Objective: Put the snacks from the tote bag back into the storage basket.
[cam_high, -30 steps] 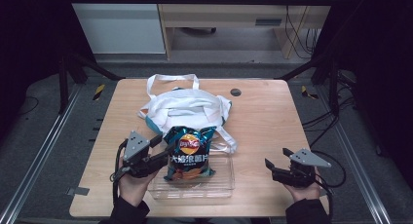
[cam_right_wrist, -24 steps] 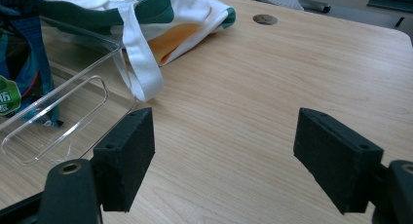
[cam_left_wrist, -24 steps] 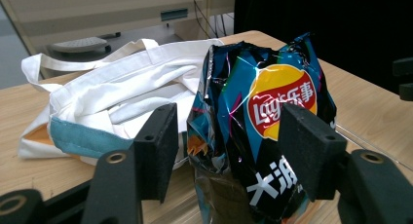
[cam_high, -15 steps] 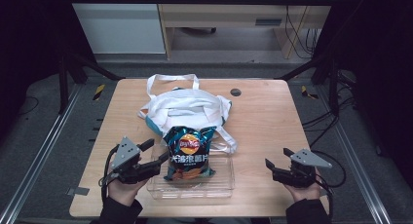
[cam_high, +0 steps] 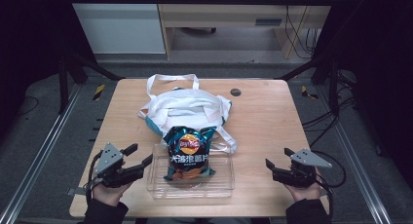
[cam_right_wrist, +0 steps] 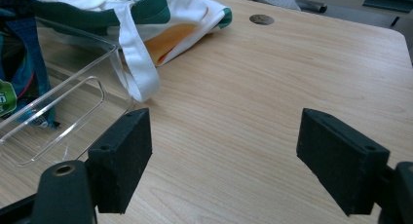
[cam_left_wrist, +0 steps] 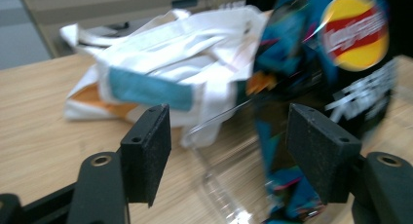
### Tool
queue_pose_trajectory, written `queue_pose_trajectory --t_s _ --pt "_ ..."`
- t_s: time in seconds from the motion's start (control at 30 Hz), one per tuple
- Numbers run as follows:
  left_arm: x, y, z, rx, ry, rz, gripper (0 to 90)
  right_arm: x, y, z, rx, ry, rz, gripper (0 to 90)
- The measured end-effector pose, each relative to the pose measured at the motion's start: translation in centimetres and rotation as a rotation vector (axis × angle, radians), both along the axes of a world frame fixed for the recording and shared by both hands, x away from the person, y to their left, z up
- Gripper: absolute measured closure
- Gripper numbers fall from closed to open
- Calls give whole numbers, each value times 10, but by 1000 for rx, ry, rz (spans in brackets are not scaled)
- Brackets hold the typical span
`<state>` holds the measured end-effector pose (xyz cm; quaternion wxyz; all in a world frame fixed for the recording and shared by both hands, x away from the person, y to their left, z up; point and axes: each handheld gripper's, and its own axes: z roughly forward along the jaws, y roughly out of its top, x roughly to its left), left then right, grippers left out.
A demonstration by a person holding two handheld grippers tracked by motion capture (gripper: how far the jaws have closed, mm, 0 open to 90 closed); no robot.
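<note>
Jaws on our left gripper [cam_high: 140,156] have just opened and we pull back: chip bag [cam_high: 189,152] released, standing in the clear tray [cam_high: 195,190] just ahead. Right gripper [cam_high: 278,160] waits open, empty.

A glossy, crinkled dark-blue foil chip bag [cam_high: 188,152] stands in a smooth clear plastic tray [cam_high: 221,185] on the matt pale wood-grain desk [cam_high: 272,121], beside a soft white-and-teal cloth tote bag [cam_high: 187,107].
</note>
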<state>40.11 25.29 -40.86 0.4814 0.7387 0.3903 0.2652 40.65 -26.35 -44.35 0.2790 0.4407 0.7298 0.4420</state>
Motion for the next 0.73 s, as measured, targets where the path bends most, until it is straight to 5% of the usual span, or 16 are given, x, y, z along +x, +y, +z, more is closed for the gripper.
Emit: queue_pose_trajectory --t_s 0.3,0.73 --pt "10 23 -15 23 39 65 313 0 -2 0 7 3 -8 200" --pt "20 30 -31 65 31 43 314 0 -4 -1 5 2 -16 191"
